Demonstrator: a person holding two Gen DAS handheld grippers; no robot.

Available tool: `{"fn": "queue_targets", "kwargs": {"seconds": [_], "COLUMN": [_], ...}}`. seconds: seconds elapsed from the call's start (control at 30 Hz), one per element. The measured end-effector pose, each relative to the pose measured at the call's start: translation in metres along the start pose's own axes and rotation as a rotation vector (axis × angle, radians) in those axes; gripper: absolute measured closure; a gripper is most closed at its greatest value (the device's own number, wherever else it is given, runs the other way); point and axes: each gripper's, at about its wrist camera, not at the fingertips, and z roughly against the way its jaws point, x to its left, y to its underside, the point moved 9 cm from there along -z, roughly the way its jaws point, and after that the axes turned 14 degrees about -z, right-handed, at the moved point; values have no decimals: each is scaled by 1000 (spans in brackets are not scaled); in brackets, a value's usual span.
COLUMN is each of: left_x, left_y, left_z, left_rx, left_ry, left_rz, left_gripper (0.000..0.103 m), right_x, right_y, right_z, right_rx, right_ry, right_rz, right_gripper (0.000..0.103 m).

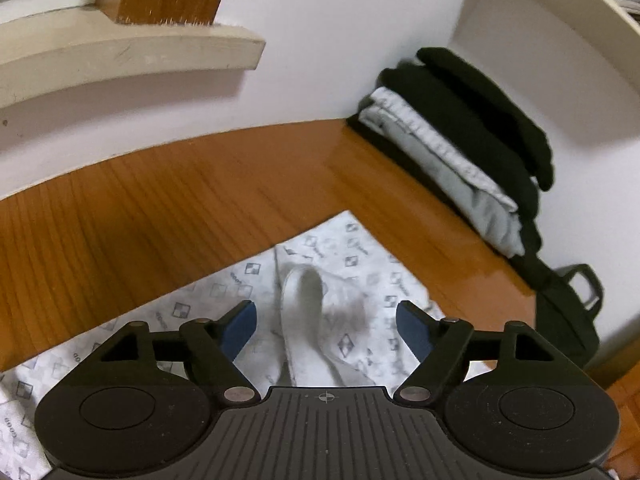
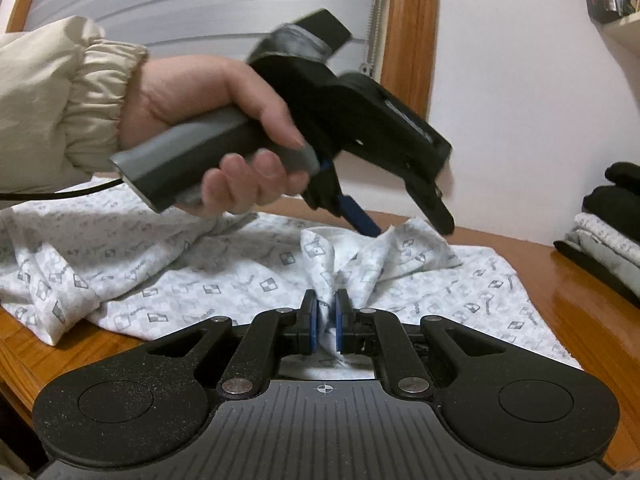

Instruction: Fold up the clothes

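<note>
Fingers [image 2: 310, 322] pinching patterned shirt [image 2: 240, 276], left gripper [image 1: 326, 326] spread above collar

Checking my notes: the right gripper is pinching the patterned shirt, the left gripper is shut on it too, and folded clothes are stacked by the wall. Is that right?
One slip: the left gripper is open, its pads apart above the shirt and gripping nothing, as the left wrist view shows. The right gripper does pinch the shirt, and the folded clothes are stacked by the wall.

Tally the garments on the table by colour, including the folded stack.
White patterned, spread out: 1, the shirt
Black, in the folded stack: 2 visible
Light grey, folded in the stack: 1
Total: 4 visible; lower dark layers of the stack are unclear.
</note>
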Motion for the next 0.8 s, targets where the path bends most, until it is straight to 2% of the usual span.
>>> {"fn": "queue_targets", "kwargs": {"seconds": [0.2,0.3,0.37,0.4,0.47,0.5,0.53,0.57,0.67,0.8], "left_x": [4,5,5,5,4,3,2,2,1,-1], "left_y": [2,2,1,1,1,2,2,2,-1,-9], "left_z": [-2,1,3,3,2,1,1,3,15,46], "left_rx": [-17,-40,-53,-54,-55,-52,-52,-60,-96,-142], "left_ry": [6,-19,-33,-31,-20,-13,-14,-19,-31,-41], "left_rz": [0,-25,-42,-47,-50,-59,-69,-75,-73,-88], "left_gripper": [25,34,49,51,69,74,85,91,91,93], "right_x": [-1,0,1,1,0,0,0,-1,-3,-8], "right_y": [1,2,2,2,2,2,2,1,-1,-21], "right_z": [0,-1,0,0,-1,-1,-1,-2,1,17], "right_rx": [-4,-8,-11,-12,-12,-11,-10,-9,-15,-65], "right_ry": [-1,6,9,11,12,12,12,13,10,-6], "right_rz": [0,7,12,12,8,5,3,1,-22,-59], "right_gripper": [94,93,93,93,93,93,93,93,95,97]}}
